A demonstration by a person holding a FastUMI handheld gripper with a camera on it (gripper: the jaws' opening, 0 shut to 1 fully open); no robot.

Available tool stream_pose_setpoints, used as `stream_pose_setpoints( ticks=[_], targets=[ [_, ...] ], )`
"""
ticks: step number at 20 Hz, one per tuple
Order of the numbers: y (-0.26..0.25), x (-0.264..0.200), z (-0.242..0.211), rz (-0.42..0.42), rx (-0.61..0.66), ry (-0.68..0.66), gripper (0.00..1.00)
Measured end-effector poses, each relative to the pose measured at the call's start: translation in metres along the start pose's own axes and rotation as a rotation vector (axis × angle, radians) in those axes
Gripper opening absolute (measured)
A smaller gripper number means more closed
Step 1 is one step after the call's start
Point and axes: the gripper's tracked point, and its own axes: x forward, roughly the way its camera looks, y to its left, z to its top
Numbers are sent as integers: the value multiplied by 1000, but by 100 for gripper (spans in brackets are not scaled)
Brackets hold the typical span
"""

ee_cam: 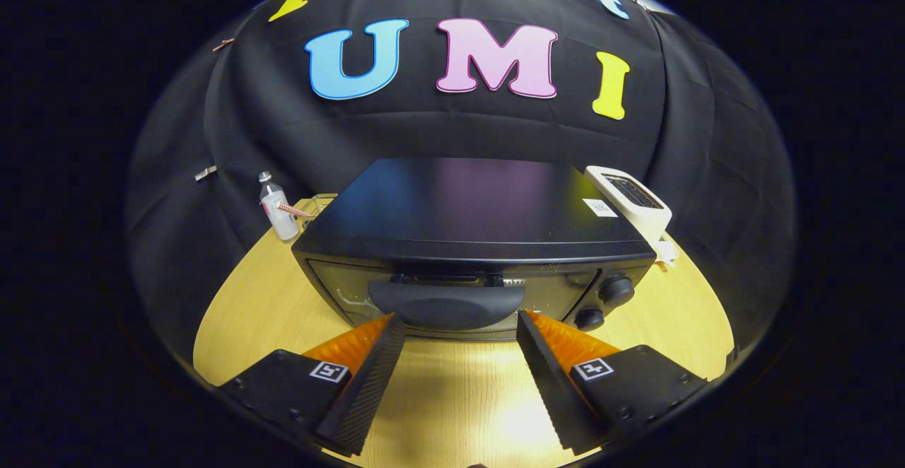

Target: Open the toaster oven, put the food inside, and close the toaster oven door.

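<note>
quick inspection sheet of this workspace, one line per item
surface: light wooden table, bare between the fingers.
job's things: black toaster oven, door shut, its handle just ahead of the fingertips; two knobs beside the door; food nothing seen.
clutter: small clear bottle beside the oven at the back; white pop-up toaster behind the oven's other side.
grippers: gripper open, fingers spread either side of the door handle, touching nothing that I can tell.
cables: nothing seen.
surroundings: black cloth wall behind the table.
</note>
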Motion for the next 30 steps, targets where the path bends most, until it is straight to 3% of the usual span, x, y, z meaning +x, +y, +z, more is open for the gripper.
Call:
stream_pose_setpoints(
  ticks=[4,11,22,30],
  targets=[
    [6,-18,7,34,19,-26,99],
    [-22,-89,75,56,78,-178,98],
    [-113,-217,198,-33,38,-495,98],
    [-147,-265,234,-82,60,-580,98]
  ],
)
